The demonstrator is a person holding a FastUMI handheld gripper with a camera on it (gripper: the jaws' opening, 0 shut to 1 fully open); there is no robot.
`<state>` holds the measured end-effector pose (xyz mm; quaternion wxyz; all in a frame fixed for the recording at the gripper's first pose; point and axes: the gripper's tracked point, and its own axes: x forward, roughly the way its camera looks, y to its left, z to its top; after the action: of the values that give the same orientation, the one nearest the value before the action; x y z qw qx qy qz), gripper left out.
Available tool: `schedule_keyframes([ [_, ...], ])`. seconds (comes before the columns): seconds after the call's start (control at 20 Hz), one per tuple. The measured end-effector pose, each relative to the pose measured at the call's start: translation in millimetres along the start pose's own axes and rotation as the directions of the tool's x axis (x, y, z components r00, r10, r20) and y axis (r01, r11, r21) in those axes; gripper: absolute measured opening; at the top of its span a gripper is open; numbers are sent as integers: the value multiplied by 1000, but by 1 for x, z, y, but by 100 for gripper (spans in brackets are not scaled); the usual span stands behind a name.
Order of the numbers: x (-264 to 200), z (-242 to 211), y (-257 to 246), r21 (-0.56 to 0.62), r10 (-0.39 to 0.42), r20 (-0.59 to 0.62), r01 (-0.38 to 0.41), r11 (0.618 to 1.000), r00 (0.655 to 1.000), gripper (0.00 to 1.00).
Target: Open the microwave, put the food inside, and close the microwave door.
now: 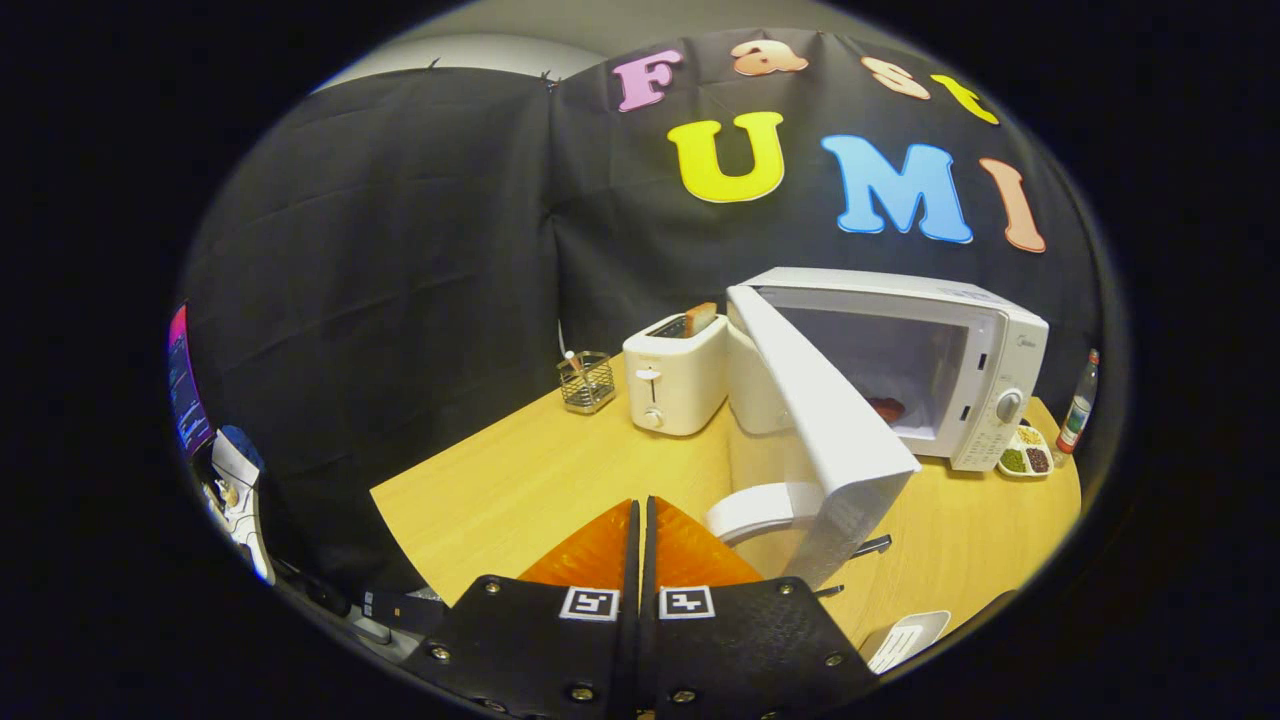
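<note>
A white microwave [985, 340] stands at the back right of the wooden table [520, 480]. Its door [825, 420] is swung wide open, reaching out to just right of my fingers. Inside the cavity lies a reddish piece of food [887, 408] on the floor of the oven. My gripper [641, 505] is low over the table's front edge, to the left of the door's free end. Its fingers are pressed together with nothing between them.
A white toaster [675, 385] with a slice of toast stands left of the microwave, with a wire basket [587, 381] further left. A divided snack dish [1026, 455] and a bottle [1080, 405] sit right of the microwave. A white rounded object [750, 510] lies behind the door's lower edge.
</note>
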<state>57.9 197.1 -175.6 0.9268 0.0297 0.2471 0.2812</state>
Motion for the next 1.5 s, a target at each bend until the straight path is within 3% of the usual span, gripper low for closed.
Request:
schedule_keyframes([
  [0.85, 28, 32, -161, 94, -236, 22, 233, 968, 972, 1],
  [1.5, 88, 87, -268, 182, -432, 78, 413, 892, 898, 1],
])
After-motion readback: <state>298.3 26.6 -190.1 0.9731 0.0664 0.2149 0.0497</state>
